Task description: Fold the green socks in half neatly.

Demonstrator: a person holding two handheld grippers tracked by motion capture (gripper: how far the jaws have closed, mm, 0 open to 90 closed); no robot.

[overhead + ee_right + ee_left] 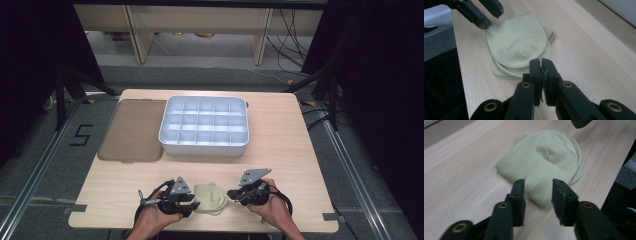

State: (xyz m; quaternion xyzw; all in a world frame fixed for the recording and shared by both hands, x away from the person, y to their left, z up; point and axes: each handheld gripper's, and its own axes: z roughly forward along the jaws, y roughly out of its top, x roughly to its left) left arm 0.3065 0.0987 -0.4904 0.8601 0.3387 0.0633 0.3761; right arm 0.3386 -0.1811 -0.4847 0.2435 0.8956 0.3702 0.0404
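Note:
A pale yellow-green folded cloth [210,198] lies flat near the table's front edge, between the two grippers. My left gripper [195,204] is at its left side and stands open. In the left gripper view [537,182] the cloth's [544,160] near corner lies between the jaws, low against the wood. My right gripper [231,195] is at the cloth's right side. Seen in the right gripper view [540,61], its jaws are shut and its tips sit just over the cloth's [517,42] rounded edge, with nothing visibly pinched.
A white tray [243,145] divided into several compartments stands at the middle of the table, beyond the cloth. A flat brown mat [134,130] lies to its left. The table's front edge runs close under both hands.

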